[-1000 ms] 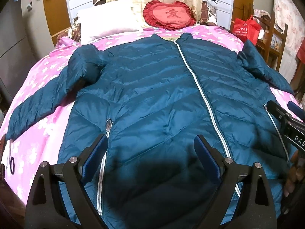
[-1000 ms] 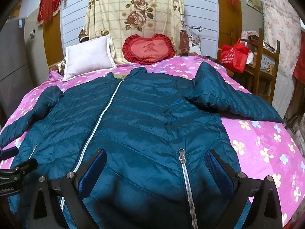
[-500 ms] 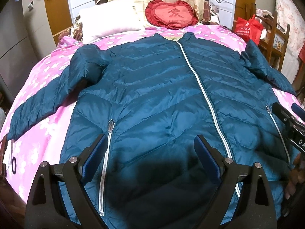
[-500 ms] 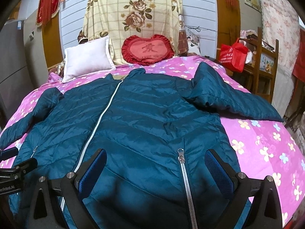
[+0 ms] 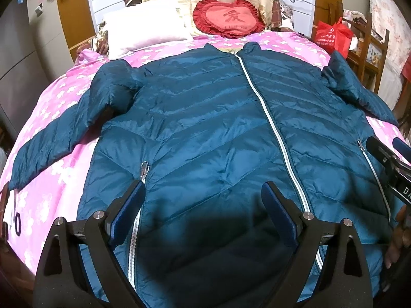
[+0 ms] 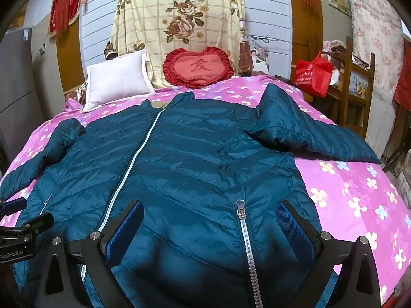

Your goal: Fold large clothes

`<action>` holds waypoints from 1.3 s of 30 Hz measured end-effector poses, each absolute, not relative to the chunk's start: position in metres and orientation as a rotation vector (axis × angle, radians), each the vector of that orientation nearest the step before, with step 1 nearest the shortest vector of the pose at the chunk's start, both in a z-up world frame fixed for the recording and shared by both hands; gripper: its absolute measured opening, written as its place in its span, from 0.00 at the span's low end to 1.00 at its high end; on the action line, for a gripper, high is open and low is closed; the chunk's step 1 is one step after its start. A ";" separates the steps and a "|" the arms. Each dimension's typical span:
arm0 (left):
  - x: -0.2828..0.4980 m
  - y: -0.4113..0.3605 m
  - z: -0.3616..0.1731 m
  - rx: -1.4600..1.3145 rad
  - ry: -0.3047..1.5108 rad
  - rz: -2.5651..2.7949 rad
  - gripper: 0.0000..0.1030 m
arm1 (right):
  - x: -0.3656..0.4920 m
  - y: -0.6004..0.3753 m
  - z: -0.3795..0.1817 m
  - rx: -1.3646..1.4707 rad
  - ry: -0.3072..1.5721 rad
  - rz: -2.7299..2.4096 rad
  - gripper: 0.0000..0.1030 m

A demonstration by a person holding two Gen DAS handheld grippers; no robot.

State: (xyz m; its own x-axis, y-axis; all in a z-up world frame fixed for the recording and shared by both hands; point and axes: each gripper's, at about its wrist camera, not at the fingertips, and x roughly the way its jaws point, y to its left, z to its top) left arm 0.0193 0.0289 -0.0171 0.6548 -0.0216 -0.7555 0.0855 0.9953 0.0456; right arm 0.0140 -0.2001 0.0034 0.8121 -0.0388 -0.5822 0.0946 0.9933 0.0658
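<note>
A large teal quilted jacket lies front up and zipped on the pink flowered bed, collar toward the pillows, both sleeves spread outward. It also shows in the right wrist view. My left gripper is open and empty, above the jacket's lower left part near the left pocket zipper. My right gripper is open and empty, above the lower right part, straddling the right pocket zipper. Each gripper shows at the edge of the other's view.
A white pillow and a red heart cushion lie at the head of the bed. A red bag and a wooden shelf stand to the right. A grey cabinet stands to the left.
Both grippers have tilted or risen slightly, so the jacket sits lower in view and more of the headboard shows. The jacket has not moved. Both grippers stay open.
</note>
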 end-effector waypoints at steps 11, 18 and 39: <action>0.025 0.029 -0.019 0.074 0.859 -0.055 0.89 | 0.015 -0.199 0.002 0.054 0.637 -0.083 1.00; 0.031 0.031 -0.019 0.071 0.859 -0.054 0.89 | 0.017 -0.197 0.000 0.019 0.646 -0.084 1.00; 0.095 0.077 -0.066 -0.013 0.941 0.027 0.90 | 0.024 -0.189 -0.002 0.018 0.659 -0.078 1.00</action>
State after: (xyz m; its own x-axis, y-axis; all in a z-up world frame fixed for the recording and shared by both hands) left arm 0.0955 0.0774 -0.0656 0.5887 0.0172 -0.8081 -0.0285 0.9996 0.0005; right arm 0.0236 -0.1894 -0.0024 0.7881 -0.0664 -0.6120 0.0779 0.9969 -0.0078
